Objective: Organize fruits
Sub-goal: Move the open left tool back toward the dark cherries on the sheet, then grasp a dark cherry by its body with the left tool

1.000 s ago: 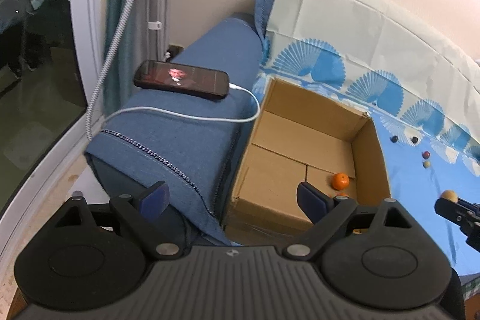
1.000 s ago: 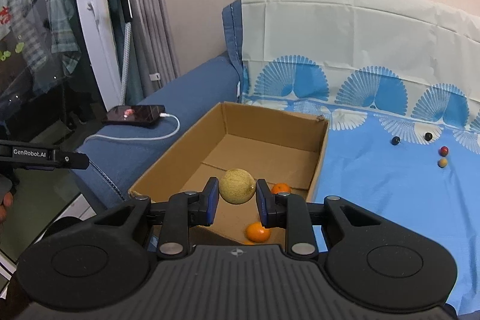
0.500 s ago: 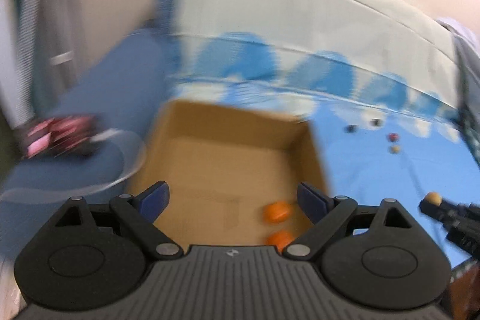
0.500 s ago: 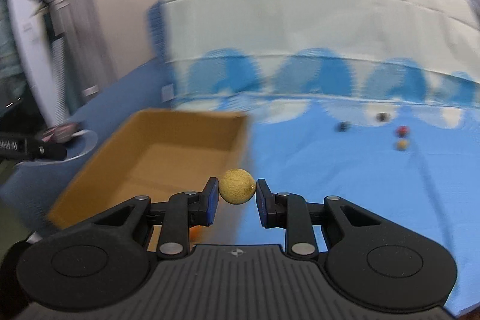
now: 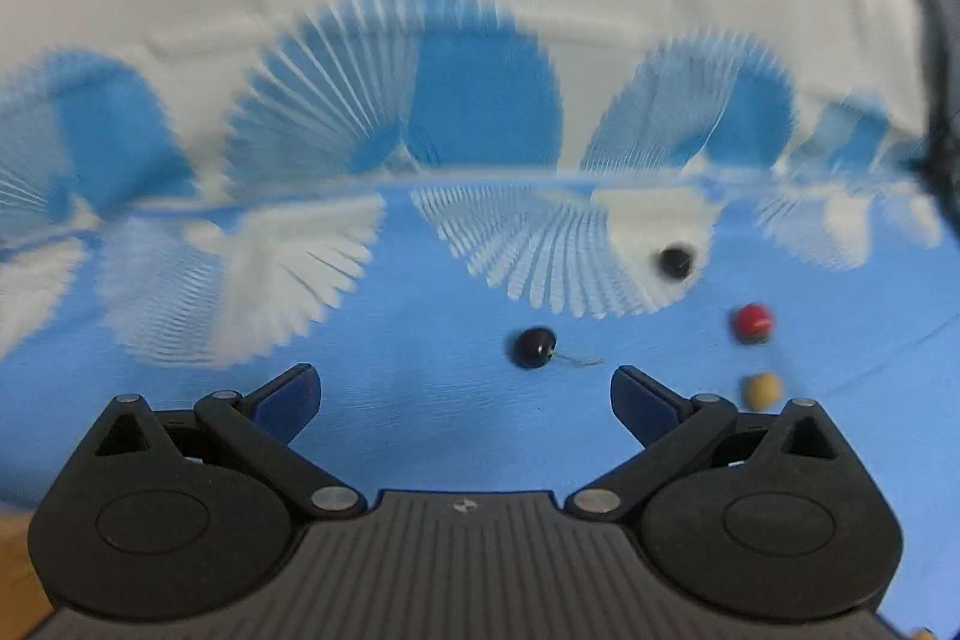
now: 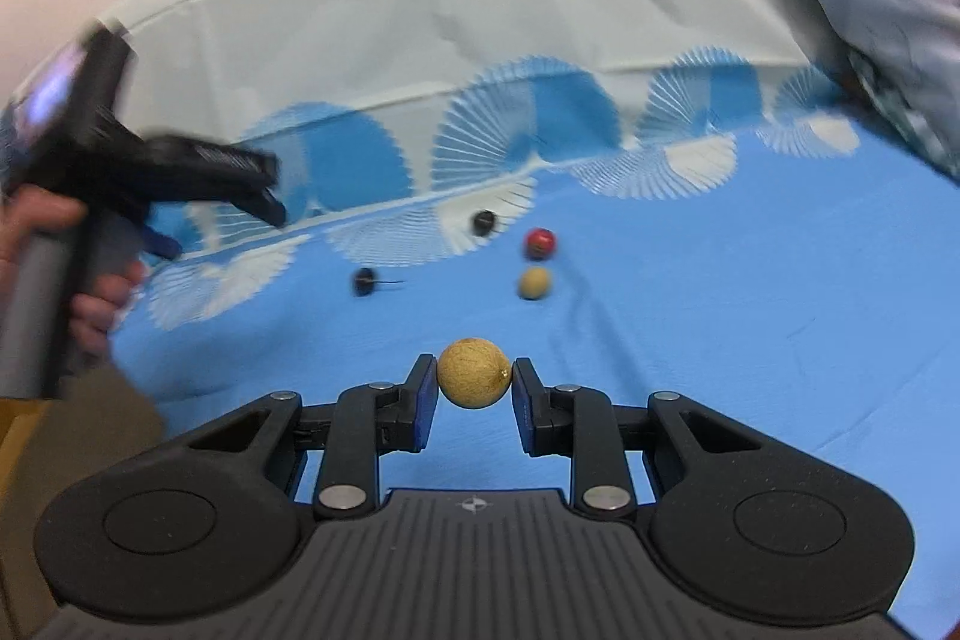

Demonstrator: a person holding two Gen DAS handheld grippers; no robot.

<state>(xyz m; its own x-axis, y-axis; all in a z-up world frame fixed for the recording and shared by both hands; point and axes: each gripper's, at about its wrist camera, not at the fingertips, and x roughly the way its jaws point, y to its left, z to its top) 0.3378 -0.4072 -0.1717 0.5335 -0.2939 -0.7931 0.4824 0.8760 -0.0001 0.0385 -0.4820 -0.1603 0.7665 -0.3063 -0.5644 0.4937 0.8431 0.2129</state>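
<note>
My right gripper (image 6: 474, 382) is shut on a tan round fruit (image 6: 473, 371), held above the blue sheet (image 6: 690, 316). Ahead of it lie a second tan fruit (image 6: 534, 282), a red fruit (image 6: 540, 243) and two dark fruits (image 6: 483, 221) (image 6: 363, 280). My left gripper (image 5: 465, 391) has its jaws opening wide with nothing between them. A dark fruit (image 5: 534, 347) with a thin stem lies just beyond its fingertips. Another dark fruit (image 5: 677, 261), the red fruit (image 5: 751, 321) and the tan fruit (image 5: 761, 390) sit to the right. In the right wrist view a hand (image 6: 90, 292) carries the left gripper (image 6: 213, 232), blurred, at the far left.
A pale sheet with blue fan prints (image 6: 420, 40) drapes the sofa back behind the fruits. A grey crumpled cloth (image 6: 888, 10) lies at the far right. A brown strip (image 6: 24, 418) shows at the left edge of the right wrist view.
Both grippers swung right and down, away from the cardboard box and the phone, which have left view. The loose fruits on the blue sheet are now close ahead. The left jaws stand slightly wider.
</note>
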